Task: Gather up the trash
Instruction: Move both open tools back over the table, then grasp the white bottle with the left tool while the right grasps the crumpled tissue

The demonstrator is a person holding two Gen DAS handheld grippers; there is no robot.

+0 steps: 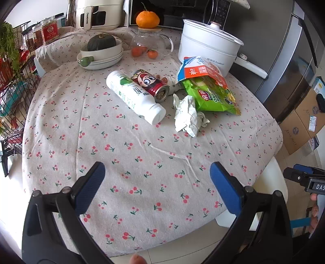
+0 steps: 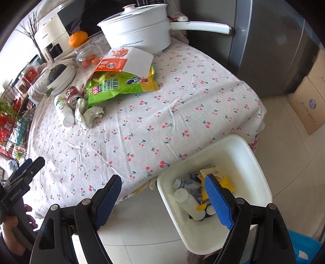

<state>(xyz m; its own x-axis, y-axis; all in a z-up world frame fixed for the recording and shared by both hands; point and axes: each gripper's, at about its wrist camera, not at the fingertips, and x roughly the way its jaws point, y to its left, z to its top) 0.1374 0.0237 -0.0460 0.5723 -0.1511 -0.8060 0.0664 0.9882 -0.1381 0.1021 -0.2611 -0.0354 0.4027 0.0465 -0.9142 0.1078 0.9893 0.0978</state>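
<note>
I see both my left gripper (image 1: 157, 168) and right gripper (image 2: 162, 182) wide open, empty; the far green bag (image 2: 121, 85) reads "ONION RINGS".

A cherry-print tablecloth (image 1: 142, 146) covers the table; a grey fridge (image 2: 274, 50) and cardboard boxes (image 2: 308, 101) stand on pale floor tiles (image 2: 284, 126).

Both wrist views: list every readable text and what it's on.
"ONION RINGS": green crinkled snack bag on the cherry-print tablecloth.
"CHANGHONG": handle of the cream air fryer.
"DAS", cut off: black body of the right claw, at the left view's edge.
"GenRobot.AI": black body of the left claw.
Chinese print on the orange-and-white pouch, white plastic bottle and white electric pot: too small to read.
</note>
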